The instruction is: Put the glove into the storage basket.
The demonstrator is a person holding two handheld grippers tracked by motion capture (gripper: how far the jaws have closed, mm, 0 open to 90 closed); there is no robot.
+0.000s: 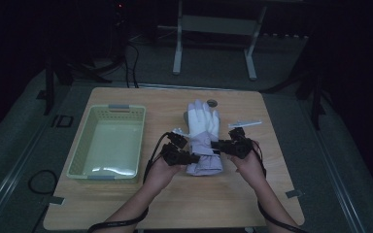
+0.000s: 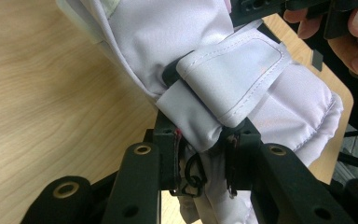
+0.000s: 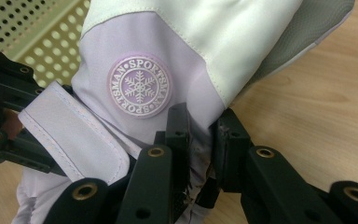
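The glove [image 1: 203, 138] lies in the middle of the wooden table [image 1: 126, 204], fingers pointing away from the person, cuff toward them. The left gripper [image 1: 190, 158] is clamped on the cuff's left edge, right by the strap [image 2: 233, 74], and the right gripper [image 1: 219, 144] is pinching the other side just below the round snowflake badge [image 3: 140, 86]. A pale green basket [image 1: 80, 150] sits just to the left, well apart from the glove, with nothing blocking the space between.
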